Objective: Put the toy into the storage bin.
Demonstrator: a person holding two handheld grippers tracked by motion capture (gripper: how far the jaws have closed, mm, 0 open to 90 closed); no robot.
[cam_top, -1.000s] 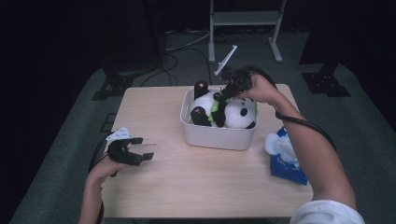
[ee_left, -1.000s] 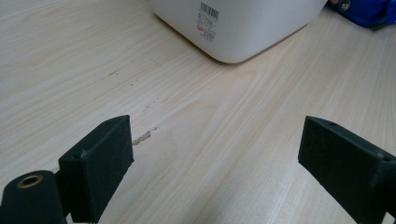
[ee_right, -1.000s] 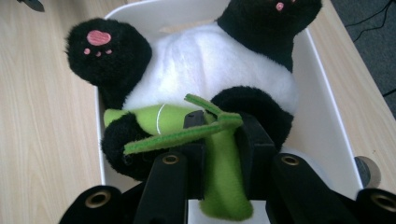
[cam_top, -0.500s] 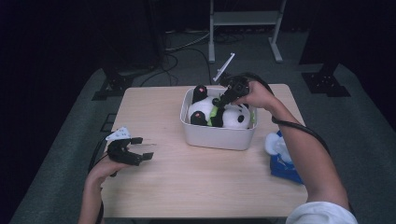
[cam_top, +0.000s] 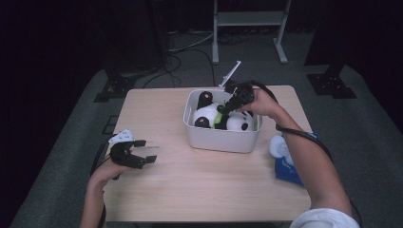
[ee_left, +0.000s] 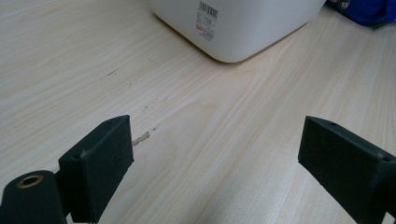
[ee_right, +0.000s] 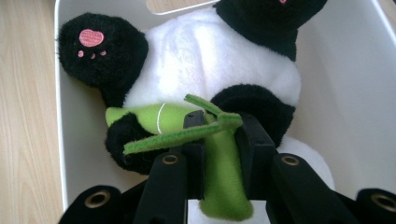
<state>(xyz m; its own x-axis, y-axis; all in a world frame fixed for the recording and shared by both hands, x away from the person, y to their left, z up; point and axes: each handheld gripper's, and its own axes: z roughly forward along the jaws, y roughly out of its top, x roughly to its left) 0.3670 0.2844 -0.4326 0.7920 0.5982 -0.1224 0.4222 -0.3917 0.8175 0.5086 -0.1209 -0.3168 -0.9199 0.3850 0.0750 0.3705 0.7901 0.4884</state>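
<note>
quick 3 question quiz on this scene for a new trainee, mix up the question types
1. True or false: the right gripper is shut on the panda toy's green bamboo stalk.
2. What lies between the left gripper's jaws?
A. a blue cloth
B. bare table
C. the white bin
3. Fill in: the panda toy lies inside the ____.

Key
1. True; the jaws pinch the green stalk in the right gripper view.
2. B; the jaws stand wide apart over bare wood, with the bin farther ahead.
3. white bin.
</note>
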